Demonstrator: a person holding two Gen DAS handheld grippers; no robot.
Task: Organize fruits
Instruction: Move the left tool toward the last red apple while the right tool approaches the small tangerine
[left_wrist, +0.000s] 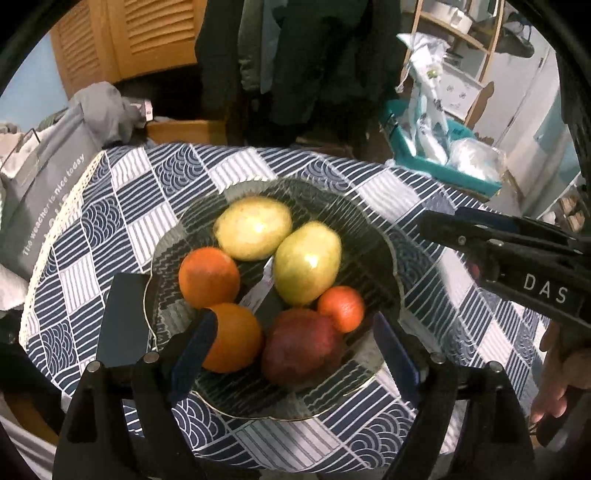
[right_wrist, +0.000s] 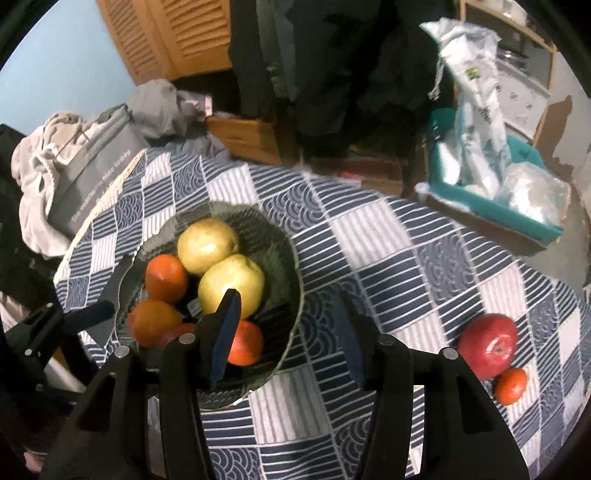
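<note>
Blue-and-white patterned cloth (right_wrist: 388, 236) covers the surface, with wooden louvred doors (right_wrist: 192, 33), hanging dark clothes and a teal box (right_wrist: 491, 206) of plastic bags in the background at the top of both frames.

Left wrist view: a glass bowl (left_wrist: 384, 243) sits at the centre of the frame. It holds two yellow-green pears (left_wrist: 253, 227) (left_wrist: 307, 263) at the top, two oranges (left_wrist: 208, 277) (left_wrist: 236, 338) on the left, a dark red apple (left_wrist: 301, 349) at the lower middle and a small tangerine (left_wrist: 341, 308) at the right. The fruits touch one another. The left gripper (left_wrist: 293, 354) hangs above the near part of the bowl; its jaws stand wide apart, nothing clamped, with the lower orange and the apple seen between them but untouched. The right gripper (left_wrist: 517, 254) enters from the right edge of the frame, a hand (left_wrist: 557, 380) on its grip.

Right wrist view: the bowl (right_wrist: 291, 266) lies in the left half of the frame. A second red apple (right_wrist: 489, 345) and a second tangerine (right_wrist: 511, 386) rest on the cloth at the lower right, touching each other and well apart from the bowl. The right gripper (right_wrist: 290, 341) hovers over the bowl's right rim, jaws parted and holding nothing. The left gripper's blue pad (right_wrist: 88, 314) shows at the left edge, beside the bowl.
</note>
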